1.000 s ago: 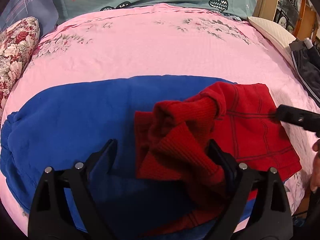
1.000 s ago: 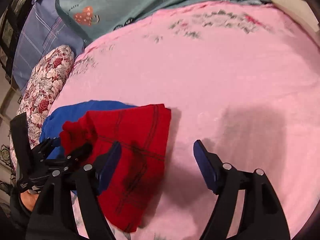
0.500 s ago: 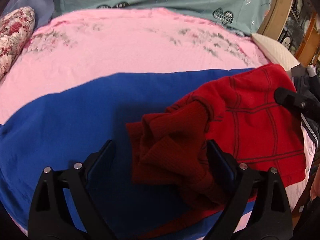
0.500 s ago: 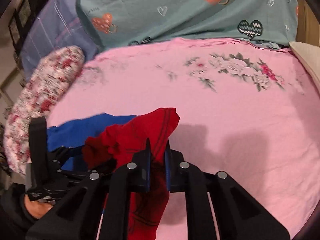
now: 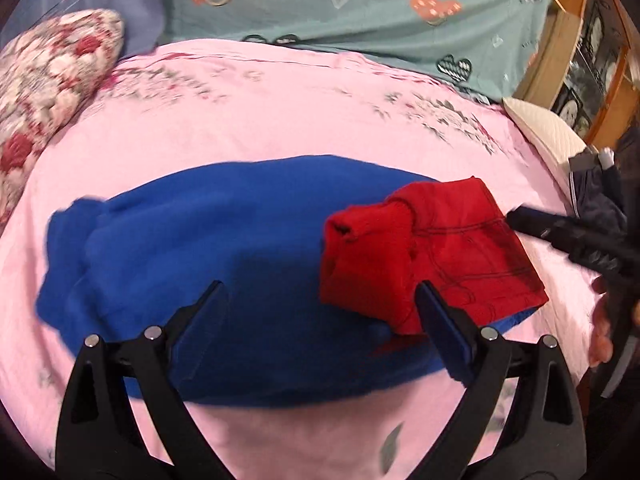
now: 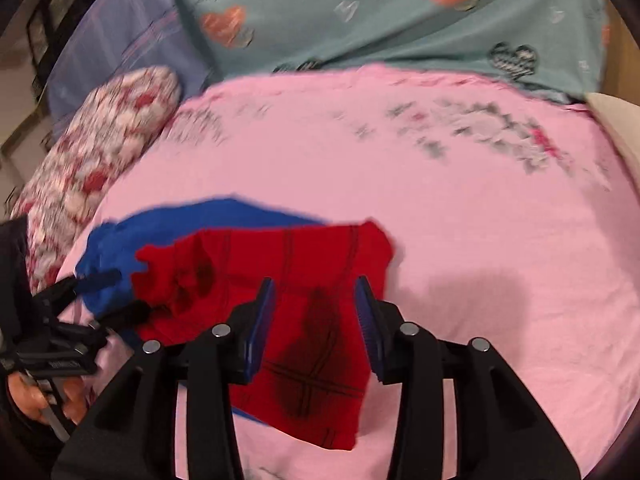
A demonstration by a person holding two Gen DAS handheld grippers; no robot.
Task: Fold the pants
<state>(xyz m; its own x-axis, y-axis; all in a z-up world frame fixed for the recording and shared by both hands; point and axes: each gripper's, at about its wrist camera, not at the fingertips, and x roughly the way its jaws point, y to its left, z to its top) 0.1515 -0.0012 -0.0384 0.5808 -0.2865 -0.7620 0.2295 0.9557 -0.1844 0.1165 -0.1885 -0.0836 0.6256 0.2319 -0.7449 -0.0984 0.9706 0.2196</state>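
Observation:
Folded red pants (image 5: 436,256) with dark grid lines lie on the right end of a folded blue garment (image 5: 208,264) on the pink bed. My left gripper (image 5: 320,308) is open and empty, above the blue garment, its right finger beside the red cuff. My right gripper (image 6: 314,312) is open above the red pants (image 6: 288,304), with nothing between its fingers. The blue garment (image 6: 168,224) shows behind the red one. The right gripper also shows at the right of the left wrist view (image 5: 560,232).
The pink floral bedsheet (image 5: 280,112) spreads around the clothes. A floral pillow (image 5: 44,80) lies at the left, a teal heart-print quilt (image 5: 360,12) at the head. A dark garment (image 5: 596,188) and a cream pillow (image 5: 544,128) lie at the right edge.
My right gripper shut on the red pants' edge, then opened and let go. The red pants now lie flatter and more compact. Both grippers have pulled back from the clothes.

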